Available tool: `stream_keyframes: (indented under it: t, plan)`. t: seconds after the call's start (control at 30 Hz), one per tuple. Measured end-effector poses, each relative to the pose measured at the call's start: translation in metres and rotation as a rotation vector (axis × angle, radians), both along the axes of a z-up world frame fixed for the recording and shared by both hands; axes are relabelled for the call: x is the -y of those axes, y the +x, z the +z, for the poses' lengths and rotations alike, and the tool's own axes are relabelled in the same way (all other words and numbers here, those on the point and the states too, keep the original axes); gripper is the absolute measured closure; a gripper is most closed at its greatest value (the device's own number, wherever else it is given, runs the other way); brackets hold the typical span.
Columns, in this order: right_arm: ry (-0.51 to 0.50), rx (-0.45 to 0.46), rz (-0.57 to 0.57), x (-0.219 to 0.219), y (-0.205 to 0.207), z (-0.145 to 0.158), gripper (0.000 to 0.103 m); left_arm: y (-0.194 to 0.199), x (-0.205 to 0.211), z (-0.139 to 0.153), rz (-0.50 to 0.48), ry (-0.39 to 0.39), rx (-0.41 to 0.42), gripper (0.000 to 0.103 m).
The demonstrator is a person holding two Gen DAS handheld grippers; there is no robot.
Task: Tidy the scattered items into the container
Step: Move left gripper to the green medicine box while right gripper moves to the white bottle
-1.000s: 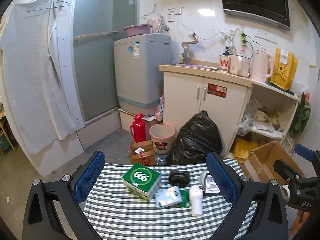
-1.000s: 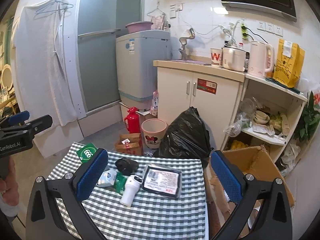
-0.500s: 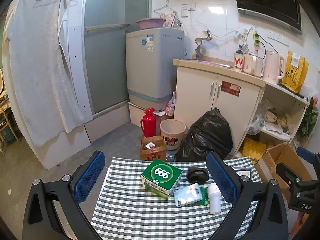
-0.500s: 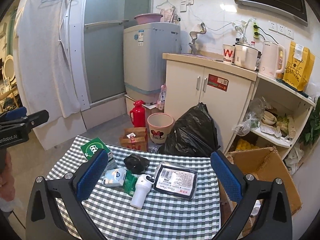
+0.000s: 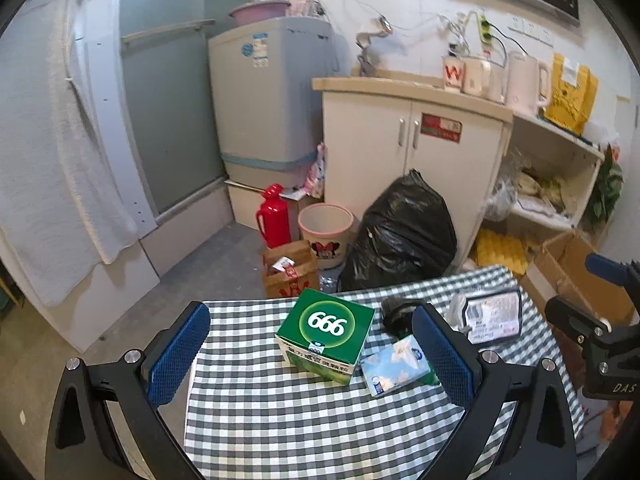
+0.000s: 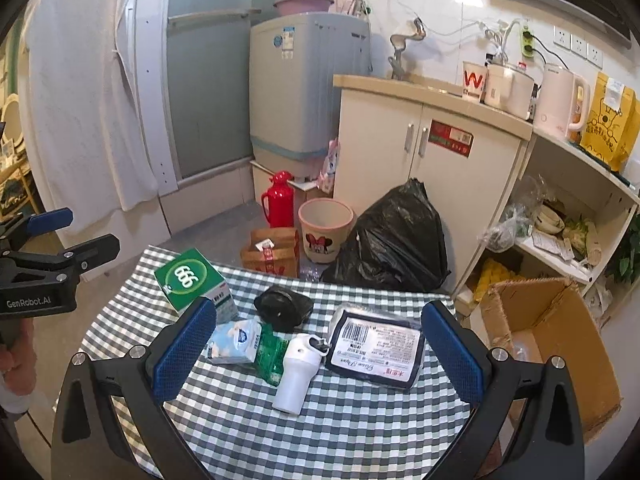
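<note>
— What is sitting on the worktop (image 6: 360,432)?

— One green box (image 6: 191,282), one tissue pack (image 6: 232,342), one green sachet (image 6: 272,354), one white bottle (image 6: 298,372), one black pouch (image 6: 283,306), one flat packet (image 6: 376,346).

— Six lying there, then.

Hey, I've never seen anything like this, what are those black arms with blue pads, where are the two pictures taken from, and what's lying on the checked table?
There is no robot here. A person holds a handheld two-finger gripper in each hand, and each carries a wide-angle camera looking forward along its blue-padded fingers.

One picture comes from the left gripper, the other from the right gripper. Both are open and hold nothing.

On the checked table lie a green 666 box, a blue tissue pack, a small green packet, a white bottle on its side, a black pouch and a flat dark package. An open cardboard box stands on the floor, to the right of the table.
</note>
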State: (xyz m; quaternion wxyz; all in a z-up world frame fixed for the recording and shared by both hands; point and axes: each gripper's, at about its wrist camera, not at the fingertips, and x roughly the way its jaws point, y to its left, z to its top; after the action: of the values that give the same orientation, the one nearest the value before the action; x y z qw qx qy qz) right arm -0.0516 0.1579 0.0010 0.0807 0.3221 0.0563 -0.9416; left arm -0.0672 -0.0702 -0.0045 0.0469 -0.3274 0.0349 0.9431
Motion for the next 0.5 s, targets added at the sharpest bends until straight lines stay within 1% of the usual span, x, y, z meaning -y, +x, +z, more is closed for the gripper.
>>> stream_keyframes:
  t: [0.23, 0.5]
  plan:
    - [0.001, 0.066, -0.023, 0.001, -0.013, -0.027, 0.000, -0.022, 0.000, -0.027, -0.092, -0.024, 0.039, 0.000]
    - [0.036, 0.132, -0.033, 0.007, -0.026, -0.058, 0.000, -0.043, -0.004, -0.058, -0.169, -0.029, 0.095, 0.000]
